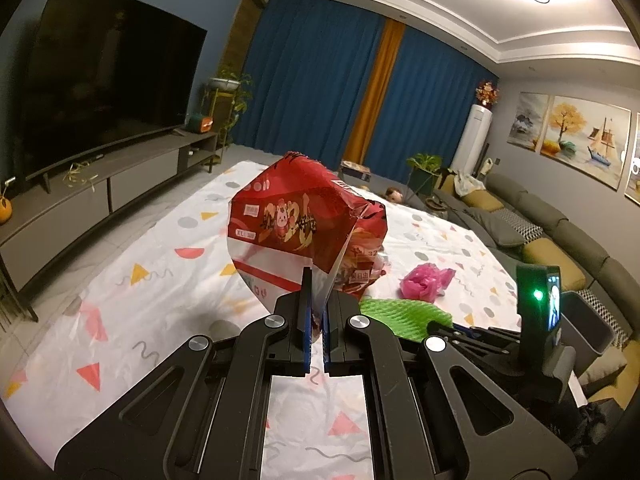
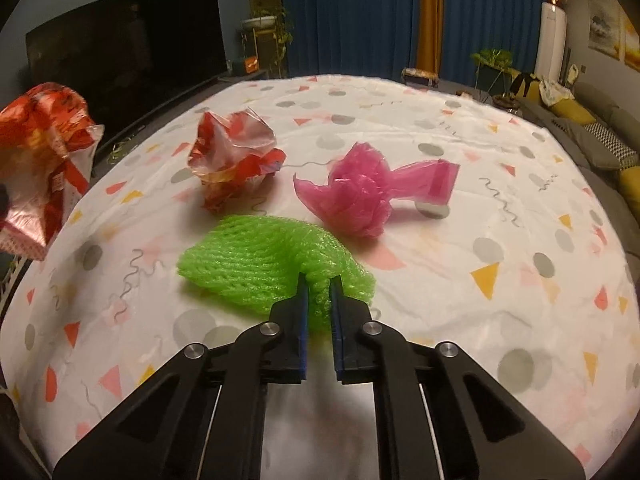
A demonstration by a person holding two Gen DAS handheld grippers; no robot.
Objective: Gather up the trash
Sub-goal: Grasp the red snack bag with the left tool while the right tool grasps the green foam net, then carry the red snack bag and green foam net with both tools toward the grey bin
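Left wrist view: my left gripper (image 1: 316,300) is clenched on a corner of the large red printed plastic bag (image 1: 304,216), which stands up and ahead of my jaws, lifted clear of the patterned tablecloth (image 1: 140,280). Behind and just right of the jaws, a second red wrapper is partly hidden by the held bag; I cannot tell where one ends and the other begins. Farther right of the jaws lies the pink plastic bag (image 1: 426,282), and nearer, just right of the jaw tips, the green foam net (image 1: 400,314). A grey bin (image 1: 588,320) stands at the far right, off the table edge beside the sofa (image 1: 560,236); I judge it the likely destination.

Right wrist view: my right gripper (image 2: 319,300) is closed on the near edge of the green foam net (image 2: 256,268), which spreads ahead and left of the jaws; whether it has left the cloth I cannot tell. Ahead and left sits the crumpled red wrapper (image 2: 236,160); ahead and right, the pink plastic bag (image 2: 368,188); both rest untouched on the tablecloth (image 2: 480,300). The held red printed plastic bag (image 2: 44,160) hangs at the far left.

Progress, as judged: two pieces are gripped, none visibly binned, and two remain to collect.
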